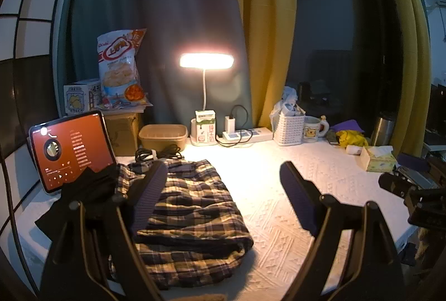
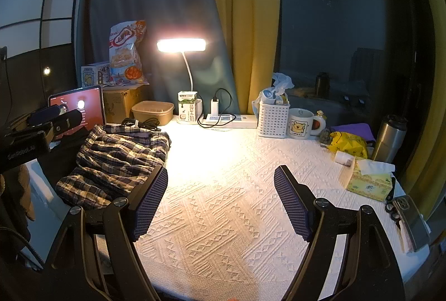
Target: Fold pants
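Observation:
The plaid pants (image 1: 192,217) lie folded in a thick bundle on the left part of the white textured tablecloth (image 1: 278,217). My left gripper (image 1: 223,164) hovers over the bundle's right side, open; its left finger (image 1: 150,195) overlaps the cloth in the picture and nothing is pinched. In the right wrist view the pants (image 2: 120,159) sit to the left of my right gripper (image 2: 221,170), which stands open above bare tablecloth (image 2: 223,217). The left gripper (image 2: 60,114) shows at that view's left edge, above the pants.
A black garment (image 1: 83,189) and a lit tablet (image 1: 72,150) sit left of the pants. Along the back stand a lamp (image 1: 206,61), tub (image 1: 163,135), milk carton (image 1: 205,128), power strip (image 1: 245,135), basket (image 1: 288,129) and mug (image 1: 312,128). Tissue box (image 2: 368,181), tumbler (image 2: 388,136), phone (image 2: 409,220) at right.

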